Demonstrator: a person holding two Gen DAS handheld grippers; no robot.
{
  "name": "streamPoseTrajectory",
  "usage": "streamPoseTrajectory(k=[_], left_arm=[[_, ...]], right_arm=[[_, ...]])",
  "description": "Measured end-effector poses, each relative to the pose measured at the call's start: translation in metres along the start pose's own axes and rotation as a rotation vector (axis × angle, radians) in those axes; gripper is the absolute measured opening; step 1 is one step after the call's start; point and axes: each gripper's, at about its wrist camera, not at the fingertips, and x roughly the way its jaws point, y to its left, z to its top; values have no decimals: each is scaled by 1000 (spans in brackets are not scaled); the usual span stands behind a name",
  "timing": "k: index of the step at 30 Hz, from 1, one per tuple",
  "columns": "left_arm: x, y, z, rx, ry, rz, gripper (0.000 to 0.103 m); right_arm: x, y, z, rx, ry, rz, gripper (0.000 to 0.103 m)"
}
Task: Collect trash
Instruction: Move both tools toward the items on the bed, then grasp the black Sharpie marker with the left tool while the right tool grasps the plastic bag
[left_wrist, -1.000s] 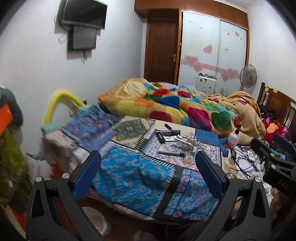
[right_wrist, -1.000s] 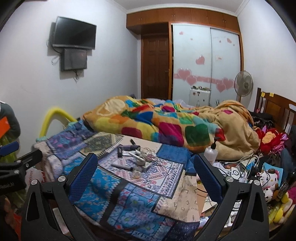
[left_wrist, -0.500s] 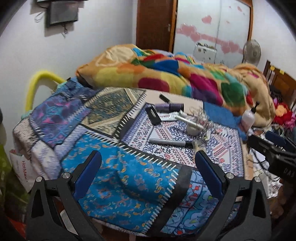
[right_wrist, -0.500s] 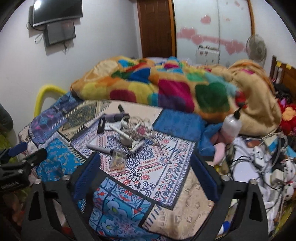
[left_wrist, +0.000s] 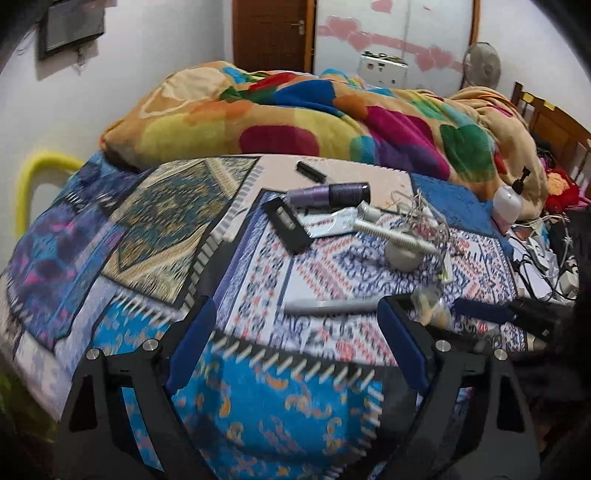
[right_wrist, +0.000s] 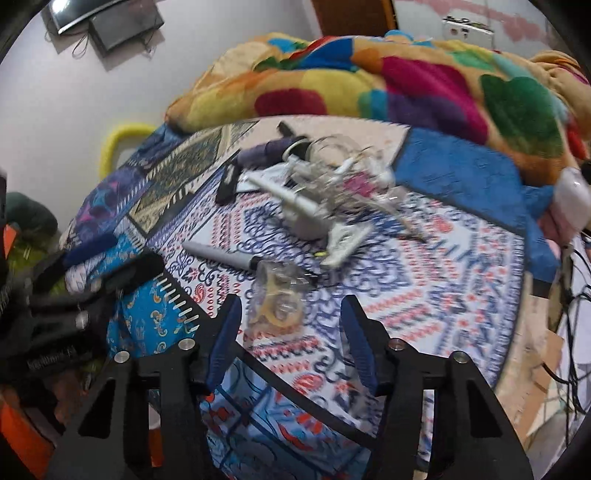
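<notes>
A crumpled clear plastic wrapper (right_wrist: 277, 298) with yellowish contents lies on the patterned bed cover (right_wrist: 424, 295), just ahead of my right gripper (right_wrist: 290, 332), which is open and empty. The wrapper also shows in the left wrist view (left_wrist: 430, 308), to the right of my left gripper (left_wrist: 297, 341), also open and empty above the blue cover. A grey pen (left_wrist: 328, 305) lies just beyond the left fingertips. The right gripper's tips (left_wrist: 517, 314) show at the right of that view.
Further back lie a purple cylinder (left_wrist: 328, 194), a black flat device (left_wrist: 286, 225), a white comb-like tool (left_wrist: 391, 236), a grey round thing (left_wrist: 402, 256) and tangled wire (right_wrist: 351, 177). A colourful blanket (left_wrist: 314, 122) is heaped behind. A pump bottle (left_wrist: 508, 203) and cables (left_wrist: 543, 254) sit at right.
Both grippers have moved forward and down toward the bed cover. The right gripper now has the plastic wrapper close in front of its fingers, and its fingers stand closer together.
</notes>
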Motion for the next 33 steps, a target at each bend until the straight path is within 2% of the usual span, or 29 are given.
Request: streamPoseTrajectory(k=[2,3,6,10,12,17,23,26,29,30,31,33], left_arm=[[10,-2,8,24,6,-16,90],[15,-3,11,34,13,-11,90],[31,-8,19,50,38,-31,89],[51,-15,23,52,78,-104,88],[56,-18,21,57,100,-115,85],[57,-27,10,48,148,-167,84],[44,-43,-10,107,172,-146,81],[42,-51,-16,143,166,-97,65],[38,-53,-17,143,174,-142,46],[36,-53,-17,138,177,-152,32],[35,-54,-18,136,182,-152,23],[32,-55,-21,134,185,-149,17]], right_arm=[[5,4,0,-16,-9,-13,47],[5,5,0,-26,-13,-21,36],[6,6,0,-43,-17,-35,29],[1,-2,-2,-48,-32,-61,28],[-4,-8,-5,-31,-33,-61,28],[-21,-23,-9,9,-37,-62,28],[-34,-28,-11,21,-51,-66,28],[-38,-27,-12,23,-53,-63,28],[-40,-26,-14,25,-51,-60,28],[-42,-26,-15,24,-53,-60,28],[-45,-25,-16,22,-56,-61,28],[-49,-23,-18,16,-62,-67,28]])
